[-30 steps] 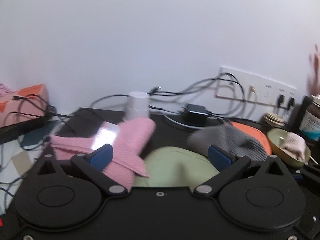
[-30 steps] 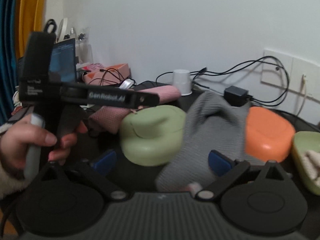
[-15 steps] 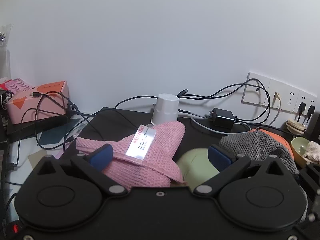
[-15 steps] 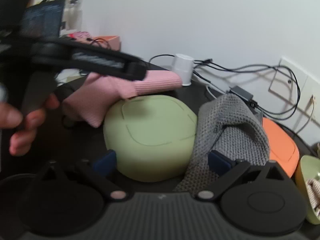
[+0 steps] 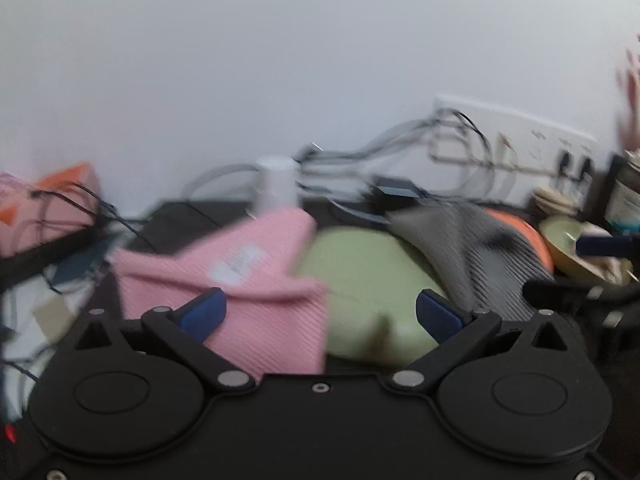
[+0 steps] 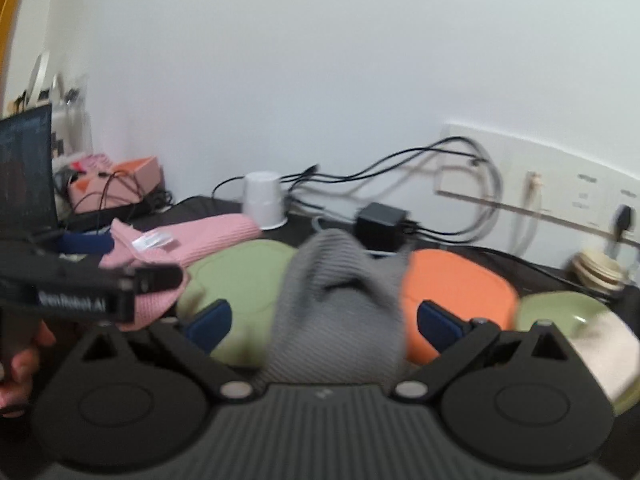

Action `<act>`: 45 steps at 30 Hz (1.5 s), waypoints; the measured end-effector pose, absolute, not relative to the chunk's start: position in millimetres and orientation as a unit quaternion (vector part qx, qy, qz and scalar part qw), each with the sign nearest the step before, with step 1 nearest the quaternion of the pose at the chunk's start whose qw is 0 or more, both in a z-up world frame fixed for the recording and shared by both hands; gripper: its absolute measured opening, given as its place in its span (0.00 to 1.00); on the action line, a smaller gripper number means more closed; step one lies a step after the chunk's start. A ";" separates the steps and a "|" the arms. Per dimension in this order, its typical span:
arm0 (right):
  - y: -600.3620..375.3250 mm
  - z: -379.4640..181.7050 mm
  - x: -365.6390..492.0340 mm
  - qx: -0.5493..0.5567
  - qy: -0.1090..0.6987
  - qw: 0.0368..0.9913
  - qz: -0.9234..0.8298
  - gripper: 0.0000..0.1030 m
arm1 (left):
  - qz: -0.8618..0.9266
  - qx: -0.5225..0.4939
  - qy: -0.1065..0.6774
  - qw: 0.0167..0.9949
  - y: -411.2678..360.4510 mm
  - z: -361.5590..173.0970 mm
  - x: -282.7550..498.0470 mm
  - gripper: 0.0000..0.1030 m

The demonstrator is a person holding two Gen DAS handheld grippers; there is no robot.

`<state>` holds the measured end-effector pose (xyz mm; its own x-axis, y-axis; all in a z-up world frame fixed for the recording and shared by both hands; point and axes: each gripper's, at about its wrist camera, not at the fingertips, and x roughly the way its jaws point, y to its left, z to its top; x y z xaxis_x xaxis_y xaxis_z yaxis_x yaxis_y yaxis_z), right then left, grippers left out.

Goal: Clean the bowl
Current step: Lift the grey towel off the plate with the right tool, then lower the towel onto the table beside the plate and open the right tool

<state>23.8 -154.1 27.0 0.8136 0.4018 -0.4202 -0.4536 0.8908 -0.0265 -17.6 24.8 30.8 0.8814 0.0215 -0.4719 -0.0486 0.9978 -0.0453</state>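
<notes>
An upturned pale green bowl (image 5: pixel 372 280) (image 6: pixel 240 276) lies on the dark table between a pink cloth (image 5: pixel 256 280) (image 6: pixel 192 240) and a grey cloth (image 5: pixel 472 248) (image 6: pixel 340 300). The grey cloth drapes over an upturned orange bowl (image 5: pixel 532 236) (image 6: pixel 452 288). Far right, an upright green bowl (image 5: pixel 560 236) (image 6: pixel 560 312) holds a whitish cloth (image 6: pixel 600 352). My left gripper (image 5: pixel 320 312) is open above the pink cloth and green bowl, holding nothing. My right gripper (image 6: pixel 324 320) is open over the grey cloth, holding nothing. The left view is motion-blurred.
A white paper cup (image 5: pixel 276 188) (image 6: pixel 264 200) stands upside down at the back, with a black charger (image 6: pixel 382 222) and cables running to wall sockets (image 6: pixel 560 184). A pink-orange box (image 6: pixel 116 180) and a laptop screen (image 6: pixel 24 168) sit left. A hand (image 6: pixel 20 356) holds the left gripper.
The left view has swung right and blurred, bringing the green bowl between its fingers. The right view has turned right, showing more of the orange bowl and the green bowl with cloth. Both grippers stay open.
</notes>
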 end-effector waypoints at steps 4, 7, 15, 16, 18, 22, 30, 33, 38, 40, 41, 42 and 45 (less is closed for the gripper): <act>-195.1 29.7 0.8 -0.054 0.228 0.949 0.213 0.96 | 0.017 -0.038 0.276 0.960 4.8 29.2 -29.5 1.00; -217.3 23.1 -14.5 -0.060 0.265 0.936 0.225 0.97 | 0.012 -0.006 0.270 0.963 -15.3 26.8 -43.2 1.00; -224.9 -10.5 -28.7 -0.050 0.335 0.915 0.221 0.97 | -0.009 0.016 0.310 0.951 -30.7 9.2 -41.9 1.00; -221.8 -13.3 -26.6 -0.051 0.337 0.915 0.218 0.97 | -0.007 0.015 0.319 0.948 -29.9 5.8 -37.8 1.00; -214.6 -17.2 -20.2 -0.056 0.336 0.916 0.210 0.97 | -0.001 0.008 0.333 0.943 -25.6 0.9 -31.1 1.00; -201.8 -17.5 -0.2 -0.056 0.331 0.921 0.196 0.99 | 0.010 -0.001 0.344 0.939 -18.3 -2.9 -22.9 1.00; -193.5 -20.6 37.6 -0.048 0.323 0.930 0.168 0.99 | 0.026 0.002 0.337 0.941 -13.5 -5.3 -15.6 1.00; -190.4 -21.1 48.6 -0.049 0.319 0.932 0.163 0.99 | 0.035 0.000 0.335 0.942 -16.5 -5.6 -15.3 1.00; -188.6 -21.8 59.4 -0.046 0.314 0.935 0.159 0.99 | 0.039 -0.001 0.331 0.943 -20.0 -5.9 -14.4 1.00; -188.9 -21.9 61.3 -0.046 0.313 0.935 0.161 1.00 | 0.044 -0.002 0.333 0.942 -22.0 -5.9 -14.1 1.00; -189.2 -21.9 62.0 -0.046 0.313 0.935 0.161 1.00 | 0.044 -0.002 0.332 0.942 -23.2 -6.2 -13.9 1.00; -189.5 -21.9 62.5 -0.045 0.313 0.935 0.161 1.00 | 0.043 -0.001 0.330 0.943 -23.5 -6.8 -13.9 1.00; -189.5 -22.2 62.4 -0.046 0.312 0.935 0.161 1.00 | 0.032 0.003 0.328 0.944 -20.9 -7.4 -9.1 1.00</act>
<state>62.4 -189.5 -22.2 0.7534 0.2726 -0.5985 -0.3299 0.9439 0.0147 -9.1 -20.9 -7.3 0.7828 0.0618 -0.6192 -0.0577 0.9980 0.0267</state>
